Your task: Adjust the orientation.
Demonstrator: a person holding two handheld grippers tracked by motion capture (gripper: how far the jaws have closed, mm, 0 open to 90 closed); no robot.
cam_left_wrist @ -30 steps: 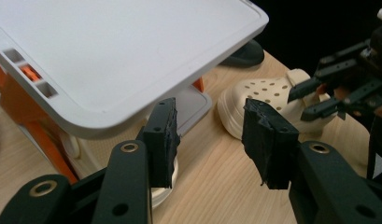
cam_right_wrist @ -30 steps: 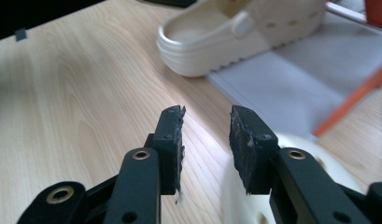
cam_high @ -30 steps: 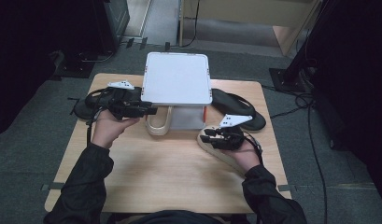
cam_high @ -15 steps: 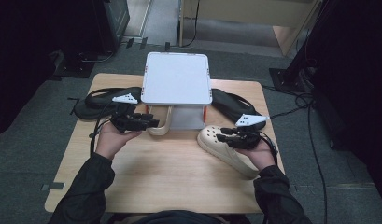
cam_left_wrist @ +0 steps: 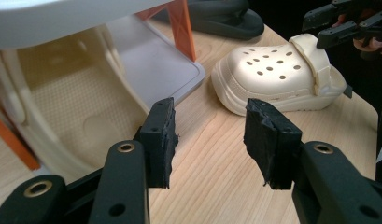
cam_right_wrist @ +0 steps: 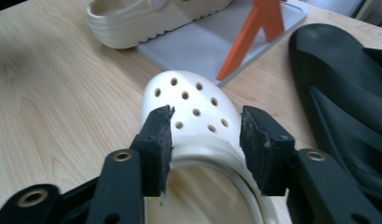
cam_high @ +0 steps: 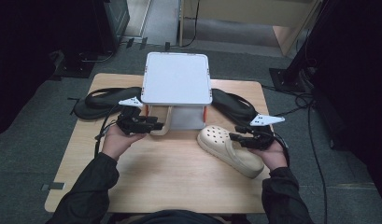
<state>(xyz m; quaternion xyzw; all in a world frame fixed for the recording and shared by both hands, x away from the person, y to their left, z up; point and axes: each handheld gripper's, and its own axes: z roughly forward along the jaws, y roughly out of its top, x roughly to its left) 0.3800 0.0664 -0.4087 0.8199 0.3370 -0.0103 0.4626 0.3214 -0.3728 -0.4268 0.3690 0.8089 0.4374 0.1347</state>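
Note:
A cream clog (cam_high: 230,149) lies on the wooden table (cam_high: 170,182) at the right, toe toward the rack. My right gripper (cam_high: 238,137) hovers at its heel end; its jaws have just been opening. In the right gripper view they stand open (cam_right_wrist: 205,140) on either side of the clog (cam_right_wrist: 193,107), pads off it. A second cream clog (cam_high: 160,125) lies on the rack's lower grey tray (cam_left_wrist: 160,70). My left gripper (cam_high: 153,125) is open in front of that clog (cam_left_wrist: 62,107), with nothing between its jaws (cam_left_wrist: 209,135).
A white two-level rack (cam_high: 177,77) with orange legs (cam_left_wrist: 184,28) stands mid-table at the back. Black sandals lie to its left (cam_high: 104,100) and to its right (cam_high: 233,105). The dark floor drops away past the table edges.
My right gripper has slid right along the clog toward its heel and its jaws have spread. My left gripper has come down and nearer the person, beside the rack's lower tray.

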